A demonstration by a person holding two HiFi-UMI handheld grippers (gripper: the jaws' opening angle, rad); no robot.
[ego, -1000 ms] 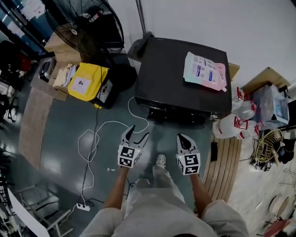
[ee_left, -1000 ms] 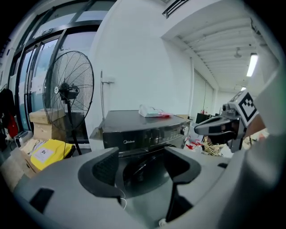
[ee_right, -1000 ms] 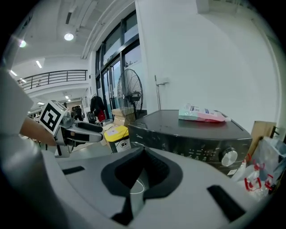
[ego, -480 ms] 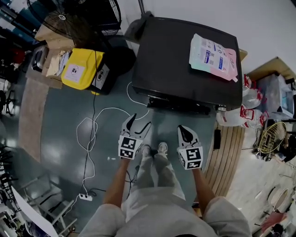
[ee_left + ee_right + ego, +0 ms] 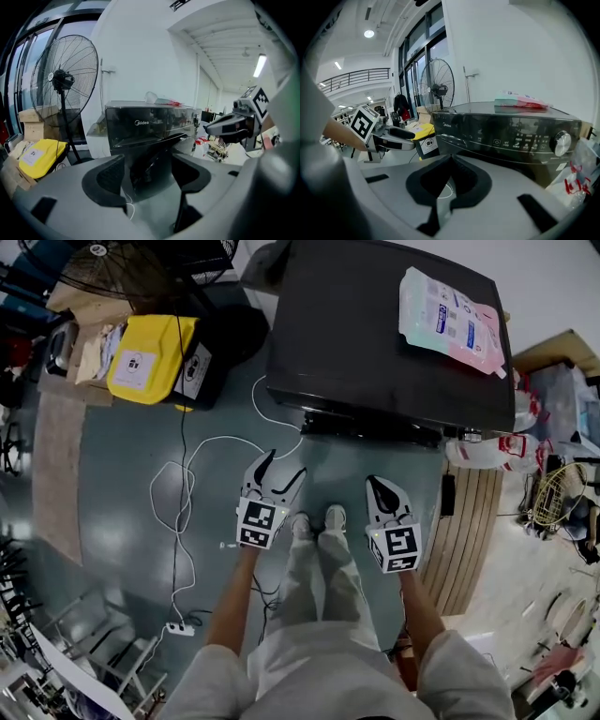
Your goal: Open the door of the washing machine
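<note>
The black washing machine [image 5: 375, 324] stands ahead of me, its front [image 5: 366, 423] facing my grippers, and a pink and white detergent bag [image 5: 450, 310] lies on its top. My left gripper [image 5: 283, 467] is open with nothing between its jaws, a short way off the machine's front left. The left gripper view shows the machine [image 5: 140, 124] through the gap of that gripper [image 5: 147, 164]. My right gripper [image 5: 373, 482] is shut and holds nothing, in front of the machine's right half. The right gripper view looks past that gripper [image 5: 450, 158] at the control panel [image 5: 506, 133] and knob [image 5: 561, 140].
A yellow box [image 5: 150, 357] and a standing fan [image 5: 103, 263] are left of the machine. A white cable [image 5: 187, 493] loops over the floor to a power strip [image 5: 183, 627]. A wooden pallet [image 5: 464, 531] and white bags [image 5: 497, 451] lie to the right. My feet [image 5: 319, 519] are between the grippers.
I have stepped closer to the machine, which now fills more of the head view. Both grippers moved forward with me; their jaws kept their states.
</note>
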